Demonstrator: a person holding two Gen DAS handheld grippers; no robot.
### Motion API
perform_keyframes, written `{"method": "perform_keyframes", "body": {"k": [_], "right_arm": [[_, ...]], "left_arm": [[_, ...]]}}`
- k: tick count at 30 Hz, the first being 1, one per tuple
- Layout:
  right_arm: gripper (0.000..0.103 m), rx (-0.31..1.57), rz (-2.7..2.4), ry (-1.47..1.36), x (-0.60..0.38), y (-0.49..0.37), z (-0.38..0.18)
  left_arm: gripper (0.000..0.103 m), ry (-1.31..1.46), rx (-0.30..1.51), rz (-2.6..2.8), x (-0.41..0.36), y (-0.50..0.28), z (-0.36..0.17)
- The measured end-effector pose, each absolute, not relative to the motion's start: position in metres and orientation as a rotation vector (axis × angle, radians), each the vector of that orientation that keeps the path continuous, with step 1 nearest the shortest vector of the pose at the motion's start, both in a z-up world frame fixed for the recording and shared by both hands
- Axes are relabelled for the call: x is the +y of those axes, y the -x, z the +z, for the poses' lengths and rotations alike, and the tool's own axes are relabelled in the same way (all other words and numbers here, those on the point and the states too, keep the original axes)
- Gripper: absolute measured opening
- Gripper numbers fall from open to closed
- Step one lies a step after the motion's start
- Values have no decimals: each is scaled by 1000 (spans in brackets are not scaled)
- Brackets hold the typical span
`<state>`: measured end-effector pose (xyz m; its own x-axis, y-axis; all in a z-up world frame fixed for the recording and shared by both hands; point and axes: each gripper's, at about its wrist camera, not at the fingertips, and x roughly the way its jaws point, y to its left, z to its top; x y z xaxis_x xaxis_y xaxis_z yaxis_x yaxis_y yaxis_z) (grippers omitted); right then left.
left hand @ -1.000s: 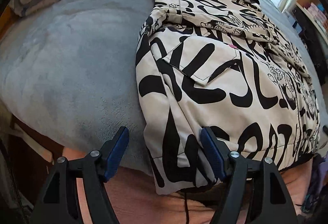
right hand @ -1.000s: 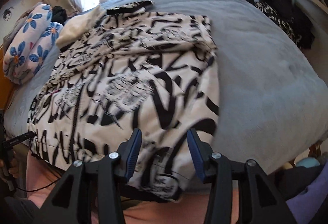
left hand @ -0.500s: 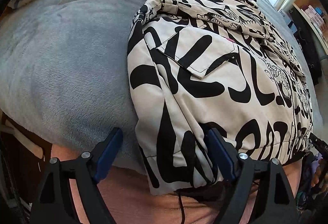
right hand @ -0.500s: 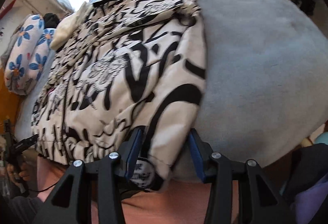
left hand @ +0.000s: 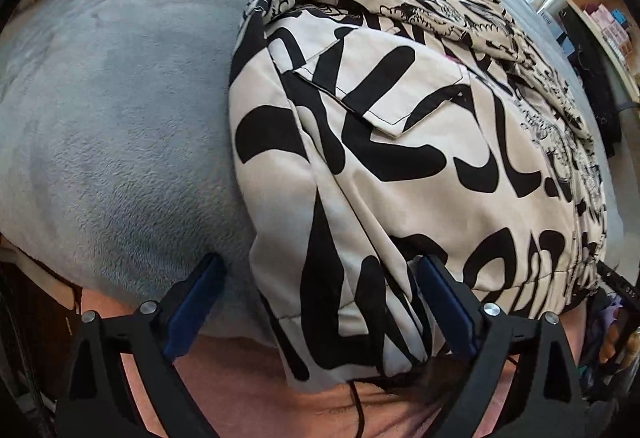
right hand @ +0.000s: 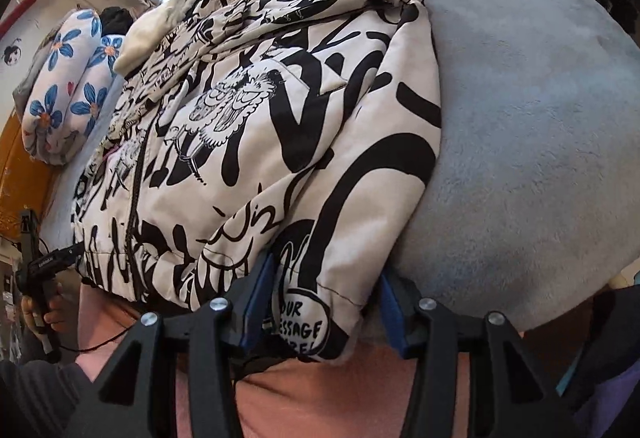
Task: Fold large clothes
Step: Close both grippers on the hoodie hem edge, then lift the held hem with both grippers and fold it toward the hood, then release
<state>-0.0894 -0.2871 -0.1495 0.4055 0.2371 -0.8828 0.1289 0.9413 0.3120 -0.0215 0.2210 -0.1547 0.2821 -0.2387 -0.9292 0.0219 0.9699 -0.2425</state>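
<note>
A cream jacket with bold black print (left hand: 400, 157) lies flat on the grey blanket (left hand: 120, 117), its hem at the near edge of the bed. My left gripper (left hand: 320, 302) straddles the hem's left corner. Its jaws are opening wide and the pads do not press the cloth. In the right wrist view the jacket (right hand: 280, 137) shows its zip and right side. My right gripper (right hand: 324, 306) stands about half open around the hem's right corner, with the cloth between its blue pads (right hand: 260, 298). A hand (right hand: 44, 310) holding the left gripper shows at the far left.
A floral pillow (right hand: 68, 93) and a cream folded cloth (right hand: 152, 33) lie at the head of the bed. Grey blanket (right hand: 520, 117) spreads to the right of the jacket. A pink sheet (left hand: 240, 378) hangs below the bed's edge. Shelves (left hand: 600, 29) stand on the far right.
The left jaws have spread wider around the hem's left corner. The right gripper has sunk, so the hem's right corner now sits between its fingers.
</note>
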Motion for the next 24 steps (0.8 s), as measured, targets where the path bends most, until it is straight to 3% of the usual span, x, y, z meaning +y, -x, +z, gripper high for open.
{"method": "perform_keyframes", "body": {"k": [2,3,4,5,7,10,17,24], "right_arm": [[43,1156,64,-330,-282,88,-148],[34,1153,60,-315,-279,87,-147],[30,1148,58,-299,-277,87,-145],[25,1146,52,-281,-274,86,-143],[18,1129,45,-244,-266,86,-137],[13,1070,48,-238,-263,87,-118],[10,944,51,-226,-265,104,-57],[10,951,68,-190,-263,130,-40]], "left_arm": [[92,170,1265,-163,216,22,-154],[81,165,1263,-166,214,22,-152],[64,169,1254,-192,211,24,-149],[59,164,1250,-190,209,24,-145],[34,145,1241,-184,204,26,-138],[17,167,1220,-199,200,27,-125],[12,289,1107,-187,212,38,-75],[11,291,1076,-185,220,57,-45]]}}
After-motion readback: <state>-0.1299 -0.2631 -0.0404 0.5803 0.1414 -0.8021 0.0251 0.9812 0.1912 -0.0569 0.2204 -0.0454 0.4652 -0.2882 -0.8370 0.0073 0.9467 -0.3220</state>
